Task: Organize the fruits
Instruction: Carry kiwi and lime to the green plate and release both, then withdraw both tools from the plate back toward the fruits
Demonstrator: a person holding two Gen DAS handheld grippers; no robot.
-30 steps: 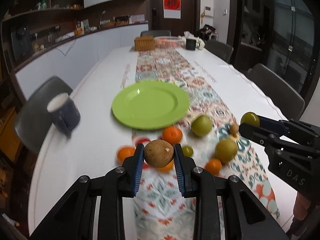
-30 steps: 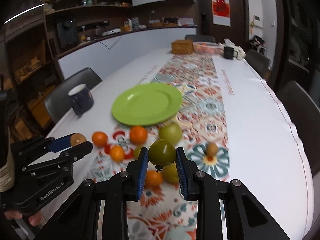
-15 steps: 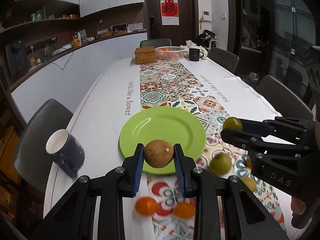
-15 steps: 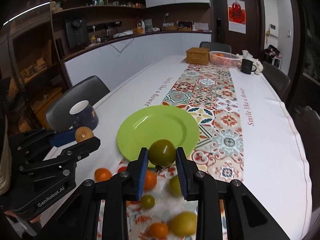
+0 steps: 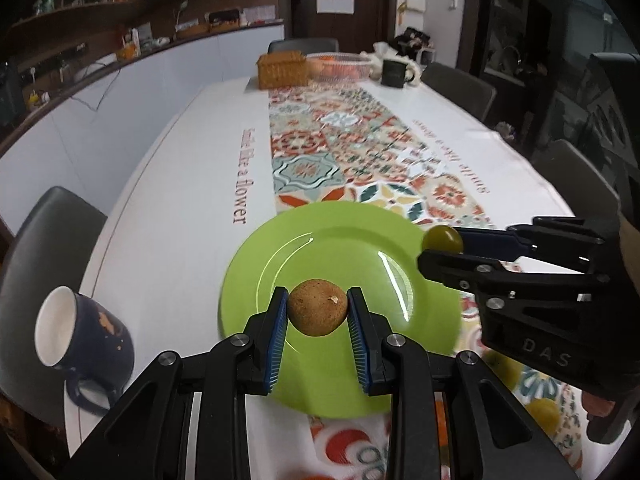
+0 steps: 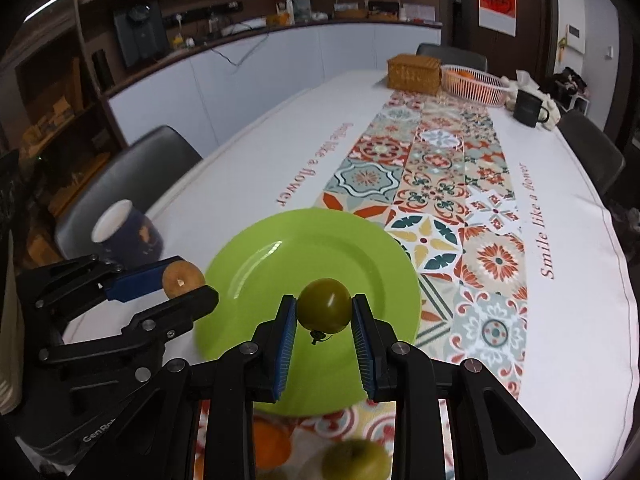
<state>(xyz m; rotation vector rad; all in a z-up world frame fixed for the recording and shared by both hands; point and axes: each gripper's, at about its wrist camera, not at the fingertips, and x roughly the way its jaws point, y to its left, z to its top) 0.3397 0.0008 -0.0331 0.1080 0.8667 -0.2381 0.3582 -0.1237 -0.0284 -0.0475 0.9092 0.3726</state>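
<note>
While both fruits hang over the green plate (image 5: 320, 240), this looks like the drop-off step: left gripper (image 5: 318, 312) is clamped on the brown fruit (image 5: 317, 307), right gripper (image 6: 324, 312) on the green fruit (image 6: 324, 305). Next up, I'd guess: lower onto the plate, let go gently so nothing rolls toward the mug (image 5: 80, 344) beside it.

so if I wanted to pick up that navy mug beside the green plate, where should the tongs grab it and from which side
Probably by the rim. The navy mug stands upright with its open mouth up, beside the green plate. Its handle faces the near table edge, low against the tablecloth, so it is harder to reach. Come from above, one finger inside the mouth, one outside the wall.
</note>
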